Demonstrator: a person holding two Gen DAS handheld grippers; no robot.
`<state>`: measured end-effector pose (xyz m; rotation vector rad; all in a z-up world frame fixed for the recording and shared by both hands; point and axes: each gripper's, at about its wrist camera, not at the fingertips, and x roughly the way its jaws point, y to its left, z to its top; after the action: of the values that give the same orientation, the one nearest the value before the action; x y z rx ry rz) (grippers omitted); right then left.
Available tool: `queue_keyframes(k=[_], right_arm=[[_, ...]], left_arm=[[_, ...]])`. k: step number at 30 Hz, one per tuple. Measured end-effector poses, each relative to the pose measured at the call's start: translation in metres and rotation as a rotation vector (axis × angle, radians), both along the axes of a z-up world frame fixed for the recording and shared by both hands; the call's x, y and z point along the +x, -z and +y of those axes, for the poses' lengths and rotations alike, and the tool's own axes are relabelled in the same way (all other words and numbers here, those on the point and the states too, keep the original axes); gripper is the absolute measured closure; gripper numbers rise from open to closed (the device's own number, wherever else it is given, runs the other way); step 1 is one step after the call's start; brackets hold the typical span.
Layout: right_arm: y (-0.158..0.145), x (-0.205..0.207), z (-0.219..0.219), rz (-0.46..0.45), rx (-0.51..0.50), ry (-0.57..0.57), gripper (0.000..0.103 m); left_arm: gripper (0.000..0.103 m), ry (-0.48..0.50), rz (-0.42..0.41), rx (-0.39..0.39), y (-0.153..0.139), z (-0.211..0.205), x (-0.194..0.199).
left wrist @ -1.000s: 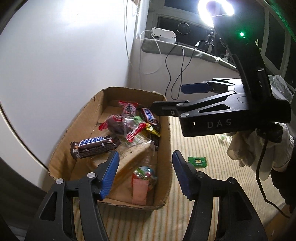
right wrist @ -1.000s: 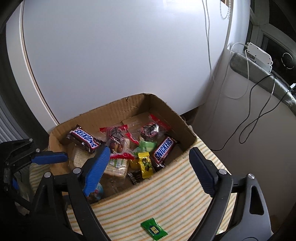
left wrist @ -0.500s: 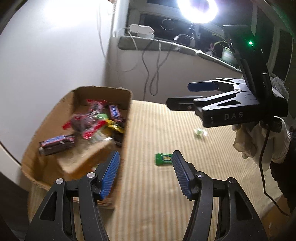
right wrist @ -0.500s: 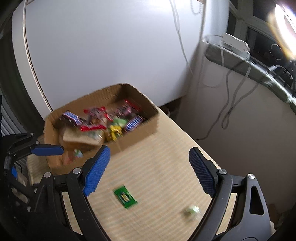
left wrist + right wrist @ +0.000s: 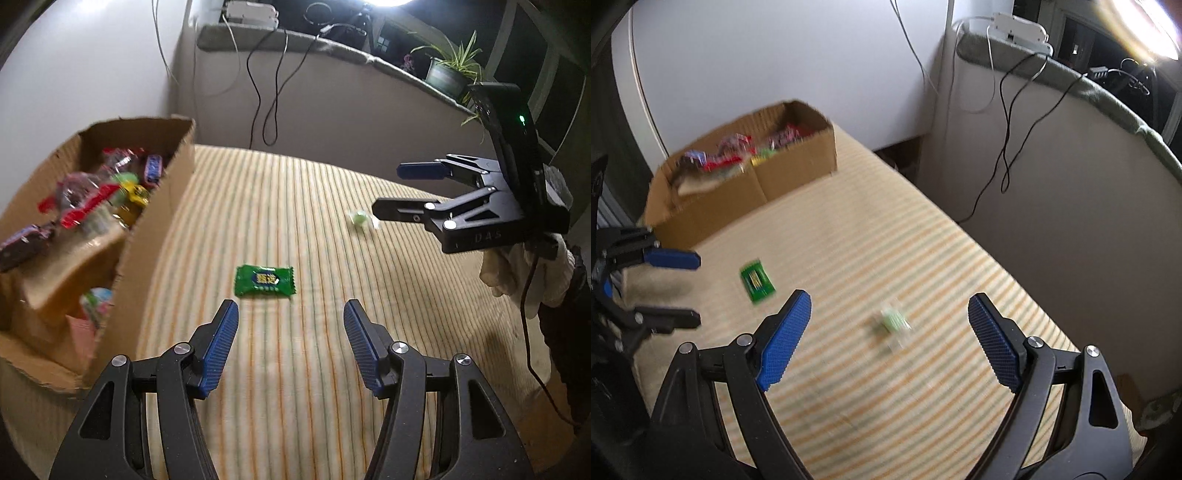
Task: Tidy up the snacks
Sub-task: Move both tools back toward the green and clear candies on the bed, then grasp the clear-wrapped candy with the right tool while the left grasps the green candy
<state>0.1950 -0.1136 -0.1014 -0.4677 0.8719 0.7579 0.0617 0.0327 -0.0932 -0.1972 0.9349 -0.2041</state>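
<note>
A cardboard box (image 5: pixel 155 236) already piled with wrapped snacks sits at the left of a striped cloth (image 5: pixel 295 406). The left gripper (image 5: pixel 291 343) hangs empty, fingers apart, just short of a flat green candy packet (image 5: pixel 264 280), seemingly lined up to take it. The right gripper (image 5: pixel 888 341), spread wide and holding nothing, frames a small, blurred pale-green sweet (image 5: pixel 894 325), likely its own pickup.
</note>
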Motion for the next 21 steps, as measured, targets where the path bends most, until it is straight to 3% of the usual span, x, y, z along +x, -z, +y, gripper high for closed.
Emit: queue_keyframes(k=[2,12,21], right_arm=[[0.008,0.002,-0.004,0.011,-0.014,-0.011,0.014],[0.033,0.014,-0.003,0.054,-0.057,-0.058,0.036],[0.047,0.022,0.003,0.083,-0.061,-0.077,0.049]], left_arm=[[0.044,-0.003,0.016,-0.009,0.004,-0.001,0.003],[0.046,-0.013,0.079,-0.019,0.023,-0.004,0.024],[0.046,-0.001,0.081,0.028,0.024,-0.015,0.047]])
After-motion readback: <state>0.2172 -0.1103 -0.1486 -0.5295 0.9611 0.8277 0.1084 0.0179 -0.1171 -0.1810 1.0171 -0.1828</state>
